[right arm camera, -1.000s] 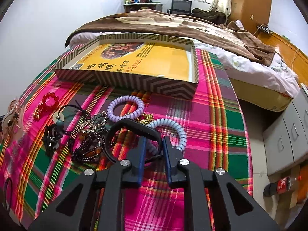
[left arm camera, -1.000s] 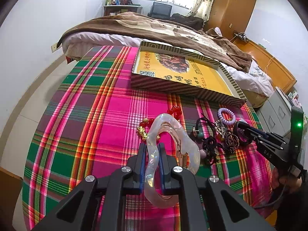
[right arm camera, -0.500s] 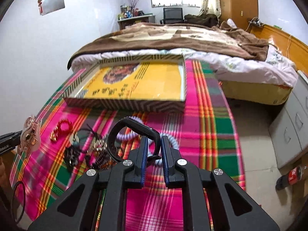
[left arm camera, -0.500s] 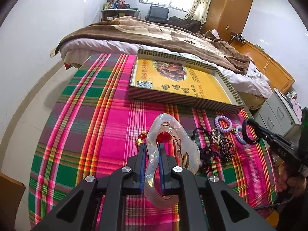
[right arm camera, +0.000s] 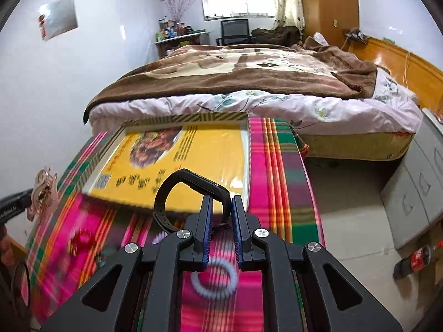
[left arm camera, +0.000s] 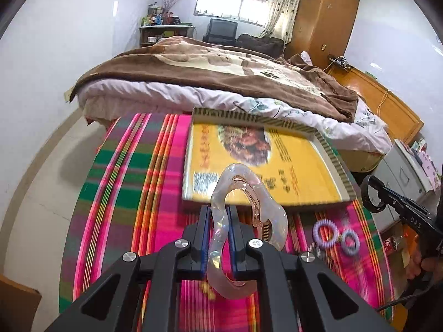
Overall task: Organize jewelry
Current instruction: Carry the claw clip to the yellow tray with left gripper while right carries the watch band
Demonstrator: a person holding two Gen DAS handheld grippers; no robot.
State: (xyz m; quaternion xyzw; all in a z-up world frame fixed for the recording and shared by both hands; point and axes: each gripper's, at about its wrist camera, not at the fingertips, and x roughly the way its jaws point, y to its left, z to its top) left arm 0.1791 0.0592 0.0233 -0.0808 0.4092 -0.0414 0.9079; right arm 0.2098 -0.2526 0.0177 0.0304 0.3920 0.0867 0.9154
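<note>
Task at an early stage, to judge from the empty yellow box [left arm camera: 310, 171]. Left gripper [left arm camera: 218, 238] closed on a pearly hair claw [left arm camera: 243, 221], right gripper [right arm camera: 221, 221] closed on a black band [right arm camera: 191, 188], both lifted above the cloth and near the box's front edge. Left on the plaid tablecloth [left arm camera: 124, 193]: two purple coil ties [left arm camera: 324, 233], a red bead bracelet [right arm camera: 81, 239]. Beyond the table, a bed with brown blanket [right arm camera: 235, 74], a wooden wardrobe, a window.
</note>
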